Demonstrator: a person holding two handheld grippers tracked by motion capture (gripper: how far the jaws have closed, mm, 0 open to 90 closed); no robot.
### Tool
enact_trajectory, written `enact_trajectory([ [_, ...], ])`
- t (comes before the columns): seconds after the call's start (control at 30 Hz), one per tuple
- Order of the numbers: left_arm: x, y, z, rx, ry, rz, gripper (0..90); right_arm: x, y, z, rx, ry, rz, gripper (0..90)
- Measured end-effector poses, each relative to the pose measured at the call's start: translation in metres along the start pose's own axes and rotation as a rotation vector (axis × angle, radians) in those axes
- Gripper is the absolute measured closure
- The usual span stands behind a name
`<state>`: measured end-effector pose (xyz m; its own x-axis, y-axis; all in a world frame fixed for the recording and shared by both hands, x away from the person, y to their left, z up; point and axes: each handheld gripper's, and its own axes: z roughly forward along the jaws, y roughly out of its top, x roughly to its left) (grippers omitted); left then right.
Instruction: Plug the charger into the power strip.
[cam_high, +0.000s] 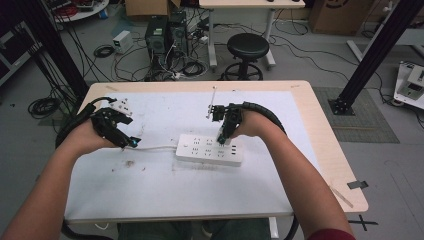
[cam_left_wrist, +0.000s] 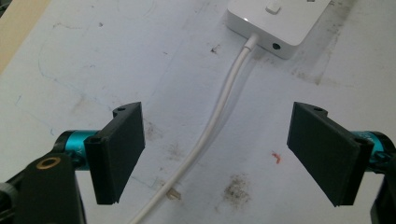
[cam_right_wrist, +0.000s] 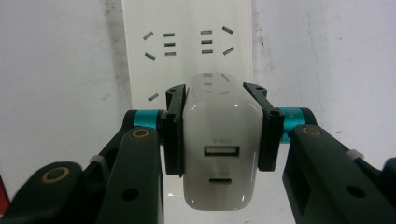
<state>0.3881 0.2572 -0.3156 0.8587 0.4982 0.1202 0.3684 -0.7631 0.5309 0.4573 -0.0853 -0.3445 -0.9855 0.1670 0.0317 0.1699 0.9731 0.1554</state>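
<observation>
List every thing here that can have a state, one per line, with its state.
Left gripper: open, jaws wide apart above the white cord, holding nothing.
Right gripper: shut on the charger, pointing down over the power strip.
Charger: held above the strip, ports facing the camera; whether it is plugged in cannot be told.
Power strip: flat on the table, visible sockets free.
White cord: attached to the strip's end, lying loose.

high view: above the person's side, facing forward and down over the whole counter (cam_high: 300, 110) | left gripper view: low, close above the white cable (cam_left_wrist: 219, 112), facing the power strip (cam_left_wrist: 280, 23) end | right gripper view: very near, straight down on the strip | shared: power strip
</observation>
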Motion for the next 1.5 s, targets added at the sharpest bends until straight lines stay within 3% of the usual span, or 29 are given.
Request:
enact_trajectory([
  [0.27,0.0,0.001,0.003,0.009,-0.001,0.006,19.1,0.0,0.002,0.003,0.02,-0.007,-0.035,63.2],
  [0.97,-0.001,0.0,0.004,0.008,-0.003,0.003,19.1,0.001,0.01,0.012,0.07,-0.017,-0.068,63.3],
  [1.03,-0.001,0.0,0.004,0.007,-0.002,0.003,19.0,0.0,0.011,0.014,0.066,-0.003,-0.034,63.4],
  [1.27,-0.002,0.0,0.004,0.002,-0.003,0.001,19.1,0.007,0.018,0.023,0.118,-0.045,-0.051,63.7],
  [1.5,-0.001,-0.002,0.003,0.008,0.001,-0.003,19.1,0.004,0.016,0.022,0.111,-0.03,-0.04,63.8],
])
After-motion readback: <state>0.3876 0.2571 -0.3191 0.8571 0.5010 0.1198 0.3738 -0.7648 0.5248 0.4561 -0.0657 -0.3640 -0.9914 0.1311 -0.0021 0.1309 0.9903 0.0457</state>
